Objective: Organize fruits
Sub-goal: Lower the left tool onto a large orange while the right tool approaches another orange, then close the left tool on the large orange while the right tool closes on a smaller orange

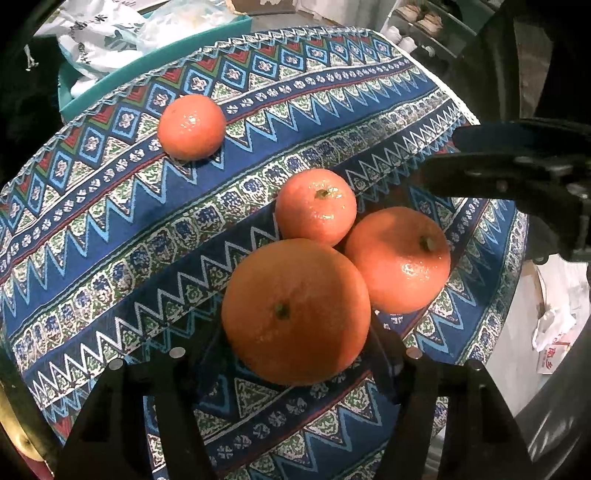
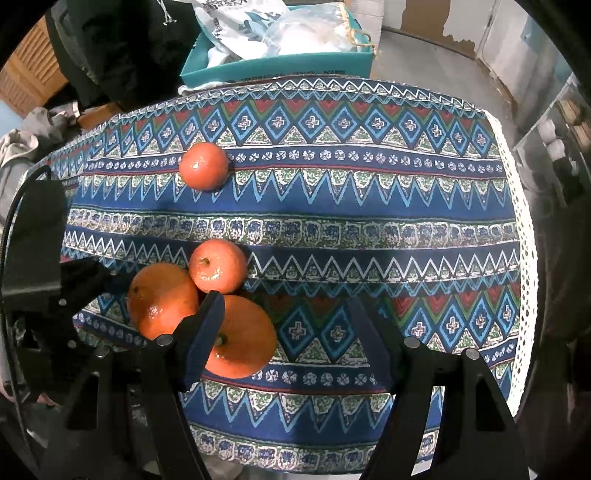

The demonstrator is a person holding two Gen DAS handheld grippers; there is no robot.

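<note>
Big round orange fruit [image 1: 295,310] between left gripper [image 1: 293,332] fingers, near left edge of blue patterned tablecloth [image 2: 369,206]; cannot tell if squeezed. Medium orange [image 1: 397,258] and small orange [image 1: 316,206] bunched beside it. Lone orange [image 1: 192,125] toward far edge. Right gripper [image 2: 284,299] wide, holding nothing.

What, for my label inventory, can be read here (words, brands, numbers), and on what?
No text is legible.
Red characters on the white carton: too blurred to read.
Print along the teal box front: too small to read.
Dark print on the plastic bag: unreadable.
</note>
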